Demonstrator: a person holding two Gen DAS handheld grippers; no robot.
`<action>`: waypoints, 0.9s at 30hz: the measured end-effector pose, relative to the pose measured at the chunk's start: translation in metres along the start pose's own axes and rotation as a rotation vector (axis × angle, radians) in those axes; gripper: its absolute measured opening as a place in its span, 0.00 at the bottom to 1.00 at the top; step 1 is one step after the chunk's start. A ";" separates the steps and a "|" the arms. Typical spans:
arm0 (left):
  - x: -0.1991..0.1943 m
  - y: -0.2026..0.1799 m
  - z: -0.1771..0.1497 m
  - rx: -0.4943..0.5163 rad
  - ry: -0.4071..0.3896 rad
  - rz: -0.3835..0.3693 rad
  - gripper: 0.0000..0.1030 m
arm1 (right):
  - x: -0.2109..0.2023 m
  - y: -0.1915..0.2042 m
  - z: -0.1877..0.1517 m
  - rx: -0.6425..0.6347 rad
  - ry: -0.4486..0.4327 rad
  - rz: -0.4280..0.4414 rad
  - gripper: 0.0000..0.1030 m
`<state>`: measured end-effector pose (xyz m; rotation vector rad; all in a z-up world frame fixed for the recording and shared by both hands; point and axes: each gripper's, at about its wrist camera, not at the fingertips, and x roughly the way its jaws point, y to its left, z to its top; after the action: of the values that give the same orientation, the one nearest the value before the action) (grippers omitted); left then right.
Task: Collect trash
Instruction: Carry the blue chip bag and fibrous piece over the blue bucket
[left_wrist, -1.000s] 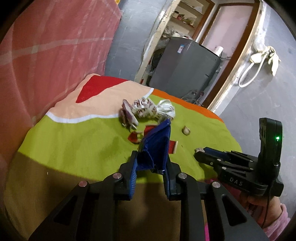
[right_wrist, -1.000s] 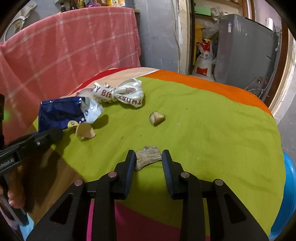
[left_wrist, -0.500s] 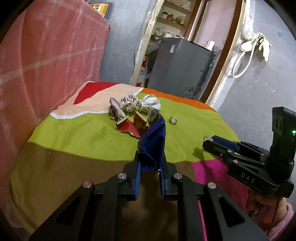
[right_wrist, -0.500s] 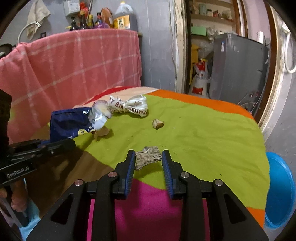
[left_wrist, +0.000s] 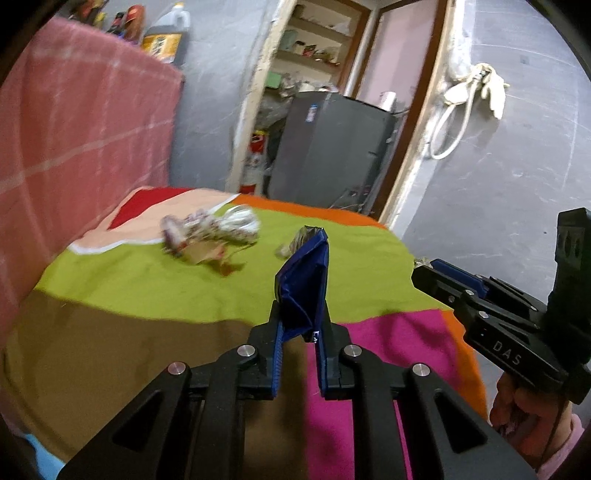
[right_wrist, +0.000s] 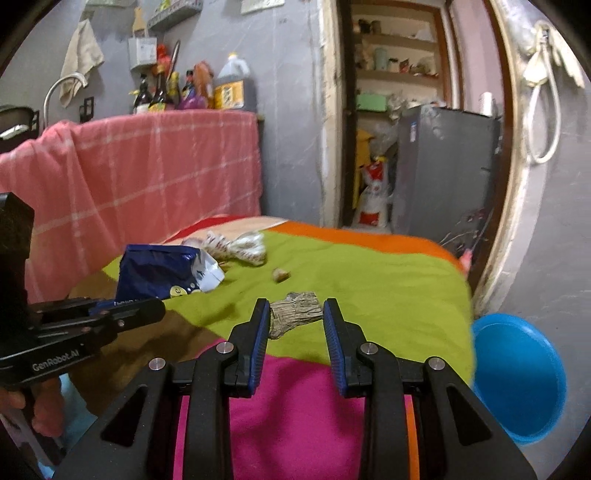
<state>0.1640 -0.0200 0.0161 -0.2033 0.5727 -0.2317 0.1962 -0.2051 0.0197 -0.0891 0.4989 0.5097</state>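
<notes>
Gripping a blue wrapper (left_wrist: 304, 284), the left claw (left_wrist: 300, 354) is closed on its lower edge. The right claw (right_wrist: 297, 339) is closed w/ a brown crumpled scrap (right_wrist: 293, 314) between the pads, above the surface (right_wrist: 388, 295). More trash, a white twisted wrapper (right_wrist: 240, 247) & a small bit (right_wrist: 280, 274), lies beyond. Risk, I think: the thin wrapper slips from the pads before reaching the blue basin (right_wrist: 517, 376), as the hold is only at its edge.

Dim indoor light, motion blur, fisheye edges

Bed (right_wrist: 388, 288) near half bare; crumpled wrappers (right_wrist: 240, 245) (far end) clutter rest.
</notes>
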 end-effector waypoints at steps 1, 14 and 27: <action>0.003 -0.007 0.003 0.011 -0.005 -0.011 0.11 | -0.005 -0.005 0.001 0.005 -0.012 -0.012 0.26; 0.062 -0.114 0.040 0.130 -0.066 -0.195 0.09 | -0.070 -0.096 0.008 0.079 -0.160 -0.226 0.27; 0.155 -0.220 0.054 0.194 -0.035 -0.319 0.08 | -0.093 -0.207 -0.014 0.186 -0.186 -0.416 0.27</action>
<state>0.2852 -0.2652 0.0371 -0.1099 0.4780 -0.5895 0.2210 -0.4300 0.0439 0.0328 0.3306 0.0613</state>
